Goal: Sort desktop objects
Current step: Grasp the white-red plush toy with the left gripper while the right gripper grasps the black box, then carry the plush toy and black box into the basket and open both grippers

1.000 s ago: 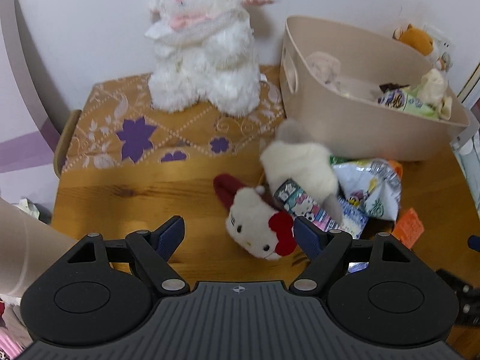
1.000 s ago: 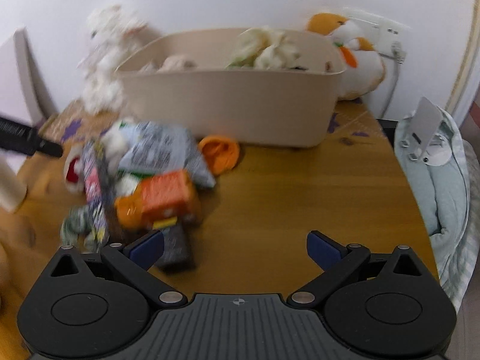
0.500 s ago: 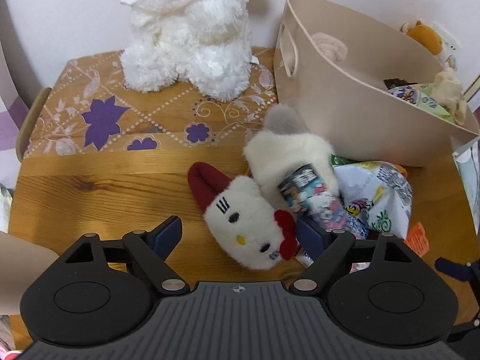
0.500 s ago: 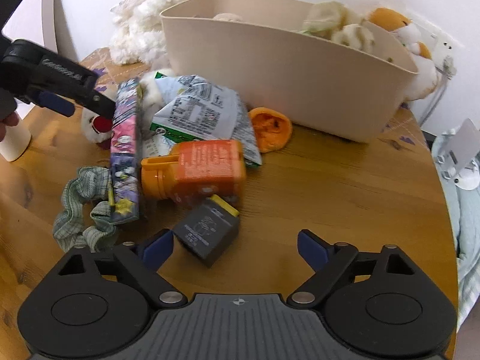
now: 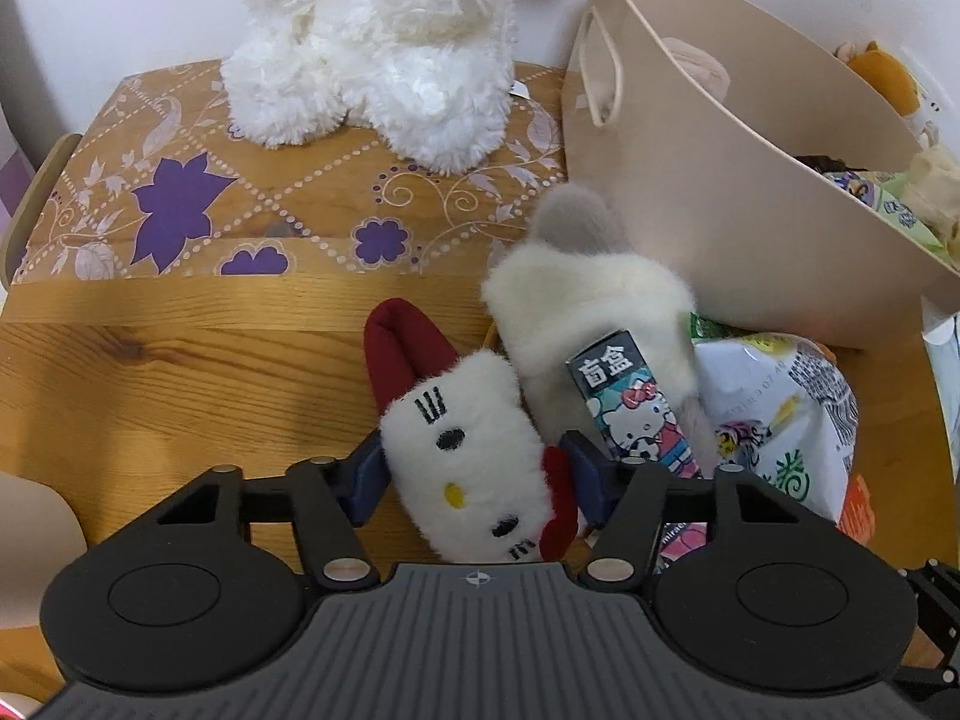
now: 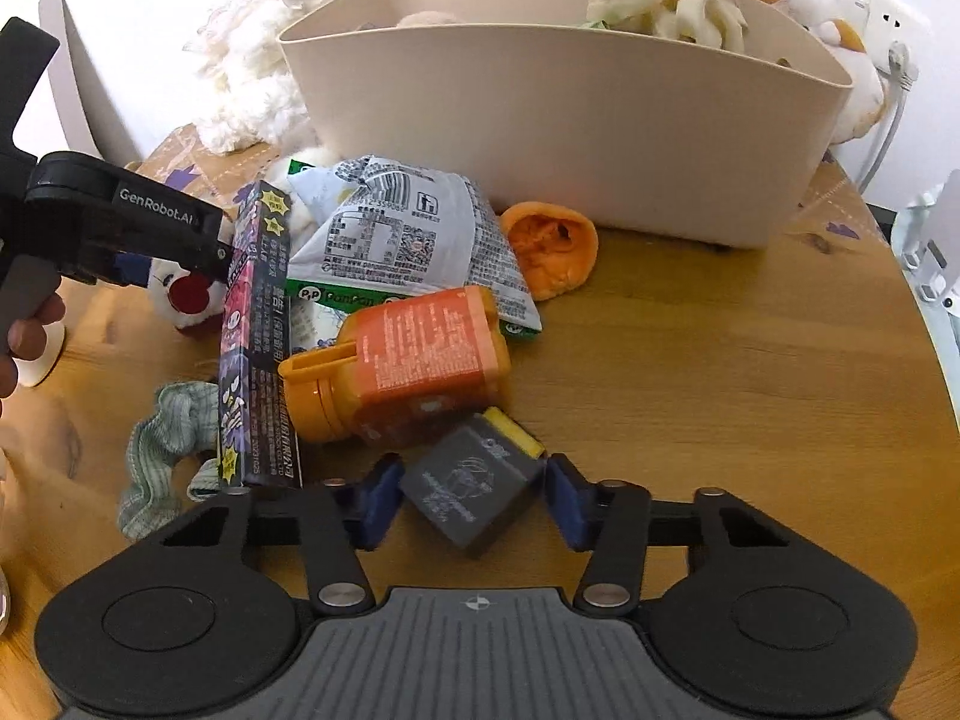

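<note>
- The left gripper [image 5: 474, 477] has just been closing its jaws around the white cat-face plush [image 5: 474, 468]; the blue pads sit at the toy's two flanks, the left one touching the fur, the right one at its red bow, though a firm squeeze cannot be told.
- This plush is fuzzy and oval, with stitched black whiskers, a yellow nose and a dark red ear-like flap, and lies on the wooden table [image 5: 180, 384].
- Just beside it lie a cream furry slipper-shaped plush [image 5: 576, 312], a glossy cartoon-printed carton [image 5: 636, 408] and a crinkled foil snack bag [image 5: 780, 420].
- The right gripper [image 6: 471, 504] has just been closing too; the small dark grey box [image 6: 468, 486], matte with a yellow edge, lies between its pads, a sliver of gap visible on each side.
- Touching the box at its far side is an orange plastic bottle [image 6: 408, 360] on its side.
- The smooth beige plastic bin [image 6: 570, 120] stands behind the pile, well apart from both grippers.
</note>
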Action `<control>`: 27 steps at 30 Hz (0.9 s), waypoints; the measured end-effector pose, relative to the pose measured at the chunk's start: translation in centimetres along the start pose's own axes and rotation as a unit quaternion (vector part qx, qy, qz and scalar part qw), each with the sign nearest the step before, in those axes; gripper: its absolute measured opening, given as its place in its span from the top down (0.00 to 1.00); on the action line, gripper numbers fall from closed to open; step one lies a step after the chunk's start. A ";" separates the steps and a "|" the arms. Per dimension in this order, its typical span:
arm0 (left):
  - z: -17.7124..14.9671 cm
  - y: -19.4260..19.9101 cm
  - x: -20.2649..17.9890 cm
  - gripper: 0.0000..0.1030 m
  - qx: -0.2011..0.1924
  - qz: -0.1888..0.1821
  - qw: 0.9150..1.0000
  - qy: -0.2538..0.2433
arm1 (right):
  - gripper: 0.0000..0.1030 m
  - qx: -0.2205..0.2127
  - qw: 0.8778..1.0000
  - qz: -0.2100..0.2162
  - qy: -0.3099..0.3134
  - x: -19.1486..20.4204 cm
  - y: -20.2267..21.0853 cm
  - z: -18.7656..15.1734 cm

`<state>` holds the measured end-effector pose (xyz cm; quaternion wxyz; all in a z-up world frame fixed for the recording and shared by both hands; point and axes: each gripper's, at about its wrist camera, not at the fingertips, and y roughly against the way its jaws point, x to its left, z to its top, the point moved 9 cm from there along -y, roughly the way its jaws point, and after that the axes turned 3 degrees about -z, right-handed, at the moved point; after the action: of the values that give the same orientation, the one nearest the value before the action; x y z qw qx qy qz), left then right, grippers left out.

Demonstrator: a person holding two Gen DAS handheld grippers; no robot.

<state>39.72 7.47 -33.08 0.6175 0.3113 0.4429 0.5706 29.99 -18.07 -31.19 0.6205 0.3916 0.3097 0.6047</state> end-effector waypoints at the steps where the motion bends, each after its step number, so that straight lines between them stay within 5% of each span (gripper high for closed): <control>1: -0.2 0.1 0.0 0.43 0.000 0.000 1.000 -0.002 | 0.54 0.000 1.000 0.000 -0.001 -0.1 0.0 0.0; 15: -2.0 3.8 1.0 0.49 -0.029 0.010 1.000 -0.004 | 0.54 -0.021 0.999 -0.007 -0.022 -1.7 2.0 -0.2; 27: 0.7 9.4 -1.0 0.49 -0.078 0.008 0.995 -0.060 | 0.54 -0.076 0.997 -0.019 -0.017 -4.6 6.2 4.2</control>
<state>36.34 8.04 -24.25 0.6610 0.2997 0.3568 0.5882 30.11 -23.33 -24.20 0.6655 0.3476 0.2593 0.6076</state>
